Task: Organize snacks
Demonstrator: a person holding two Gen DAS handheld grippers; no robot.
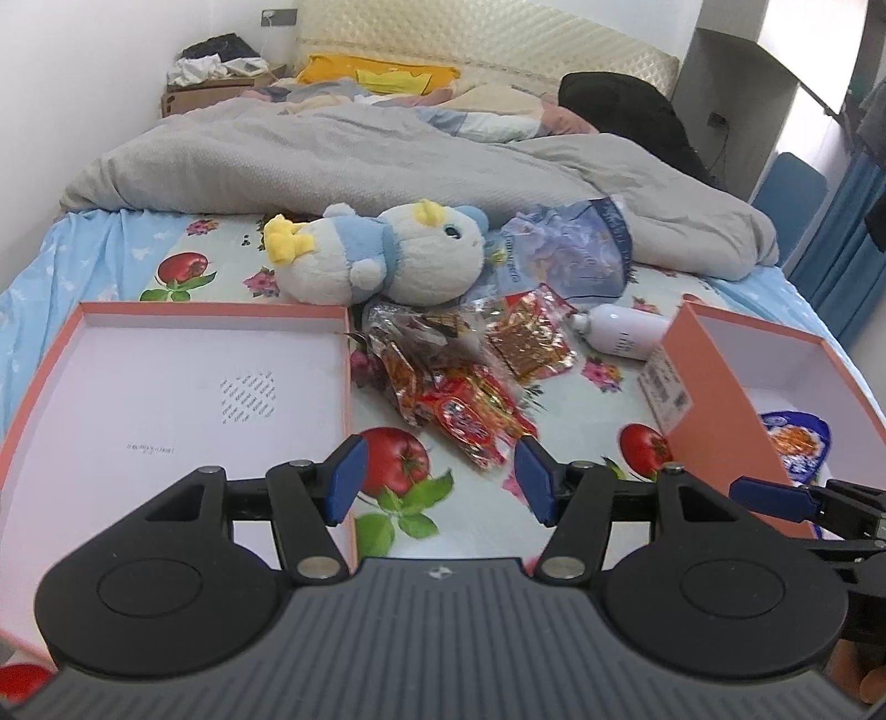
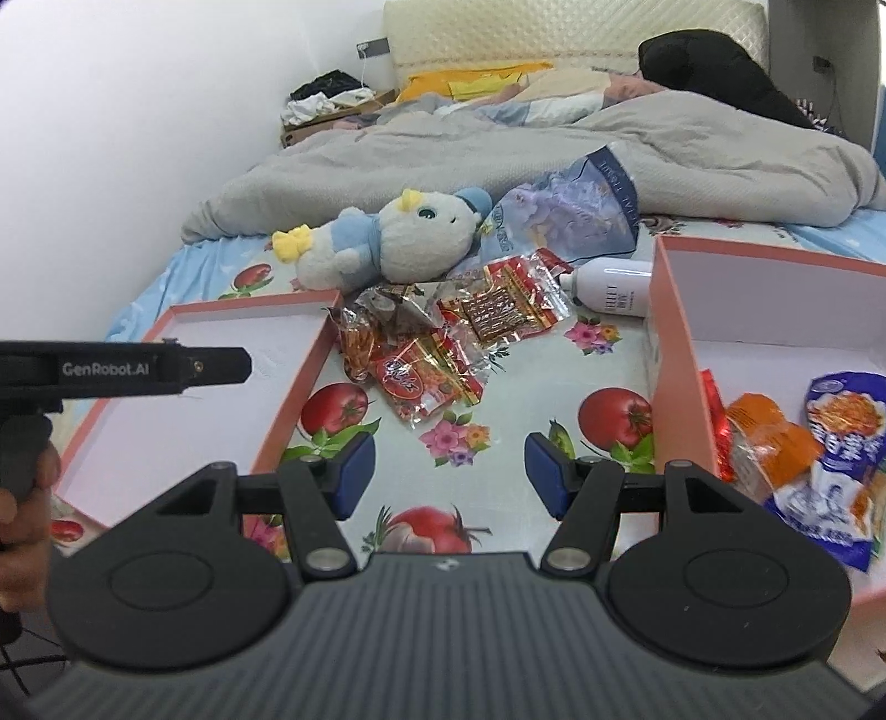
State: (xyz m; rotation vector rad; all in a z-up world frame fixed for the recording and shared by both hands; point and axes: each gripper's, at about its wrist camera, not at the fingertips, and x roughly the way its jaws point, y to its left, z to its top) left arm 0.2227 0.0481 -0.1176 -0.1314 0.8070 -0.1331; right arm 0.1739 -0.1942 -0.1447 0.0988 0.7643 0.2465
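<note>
While we hold both grippers low over a bed, the only clear writing is "GenRobot.AI" in white on the left gripper's black body, seen in the right wrist view. The left gripper has its jaws spread with nothing between them; the right gripper also has its jaws spread and holds nothing.

A pile of snacks in red and clear wrappers lies on the sheet between two salmon-pink boxes. Their print is too small for us to read. The left box has a white floor with faint grey text we cannot make out. The right box carries a white sticker on its outer wall, unreadable, and holds an orange packet beside a blue packet with Chinese lettering.

Behind the pile lie a white bottle on its side with small dark lettering, a blue-and-white plush, and a crumpled blue bag.

The sheet is pale blue, printed with tomatoes and flowers. A grey duvet is bunched toward the quilted cream headboard, with white wall to the left.
</note>
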